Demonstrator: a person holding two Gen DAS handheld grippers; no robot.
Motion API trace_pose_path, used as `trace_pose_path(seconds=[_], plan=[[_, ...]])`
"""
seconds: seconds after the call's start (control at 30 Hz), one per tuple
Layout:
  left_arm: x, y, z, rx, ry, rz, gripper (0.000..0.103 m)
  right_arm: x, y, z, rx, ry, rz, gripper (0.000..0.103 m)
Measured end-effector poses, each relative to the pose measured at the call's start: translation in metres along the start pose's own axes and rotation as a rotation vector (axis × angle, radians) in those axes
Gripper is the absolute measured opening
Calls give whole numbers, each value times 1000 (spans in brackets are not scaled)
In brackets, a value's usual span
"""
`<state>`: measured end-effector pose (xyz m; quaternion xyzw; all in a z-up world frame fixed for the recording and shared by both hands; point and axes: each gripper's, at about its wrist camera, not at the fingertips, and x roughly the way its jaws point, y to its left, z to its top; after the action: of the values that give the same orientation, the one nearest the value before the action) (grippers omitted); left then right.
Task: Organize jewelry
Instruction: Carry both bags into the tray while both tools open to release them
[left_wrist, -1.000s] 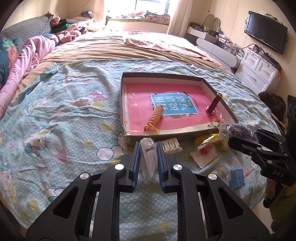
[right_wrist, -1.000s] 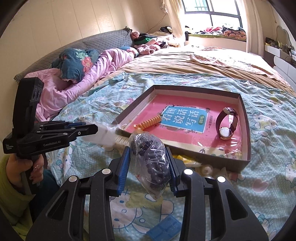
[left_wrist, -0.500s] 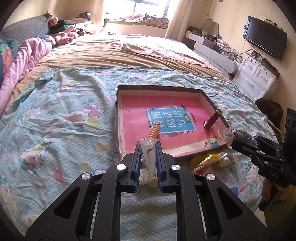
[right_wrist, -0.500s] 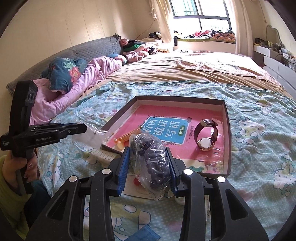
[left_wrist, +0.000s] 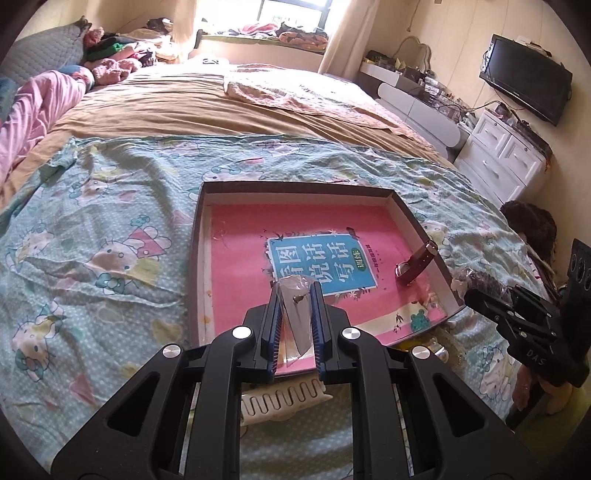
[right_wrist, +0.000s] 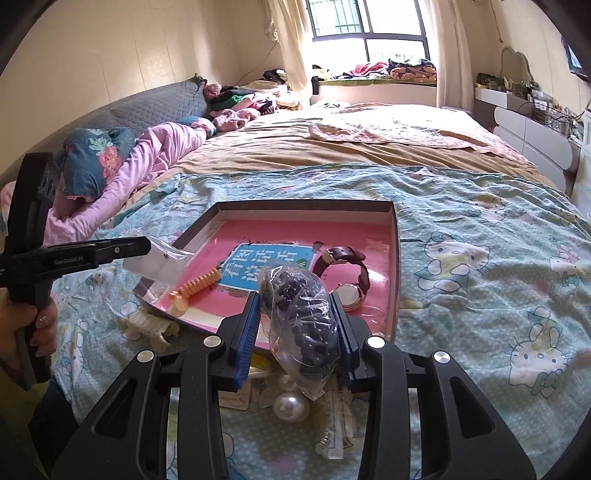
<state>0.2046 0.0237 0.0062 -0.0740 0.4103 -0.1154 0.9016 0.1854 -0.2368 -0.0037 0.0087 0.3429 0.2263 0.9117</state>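
My left gripper (left_wrist: 294, 295) is shut on a small clear bag (left_wrist: 295, 317) with a tiny dark piece inside, held over the near left part of the shallow tray (left_wrist: 295, 186). My right gripper (right_wrist: 295, 301) is shut on a clear bag of dark beads (right_wrist: 301, 321) above the tray's near edge (right_wrist: 394, 266). In the tray lie a brown-strapped watch (right_wrist: 347, 275) and an orange spiral hair tie (right_wrist: 197, 286). The right wrist view shows the left gripper (right_wrist: 146, 244) with its bag (right_wrist: 159, 262) at the tray's left corner. The left wrist view hides the hair tie.
A white hair claw (right_wrist: 151, 328) lies on the cartoon-print bedsheet (right_wrist: 480, 295) just before the tray. Pearls (right_wrist: 291, 406) and flat packets lie under my right gripper. Pillows and clothes are piled at the far left, and a white dresser (left_wrist: 506, 158) stands to the right.
Both grippers have moved forward with their bags, from in front of the tray to over its near edge. The hair tie has slipped behind my left gripper in its own view.
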Motion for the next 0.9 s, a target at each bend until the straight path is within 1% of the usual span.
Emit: trace_pose_path(seconds=[0.13, 0.3, 0.5, 0.9], plan=[[14, -4, -2, 5, 24, -12, 8, 7, -11, -2, 5, 13, -39, 35], [29, -8, -4, 12, 46, -33, 8, 18, -17, -5, 11, 38, -45, 35], [41, -10, -7, 25, 60, -49, 8, 31, -15, -5, -6, 66, -26, 35], [52, 9, -10, -19, 71, -28, 9, 56, -4, -2, -59, 113, 6, 35]])
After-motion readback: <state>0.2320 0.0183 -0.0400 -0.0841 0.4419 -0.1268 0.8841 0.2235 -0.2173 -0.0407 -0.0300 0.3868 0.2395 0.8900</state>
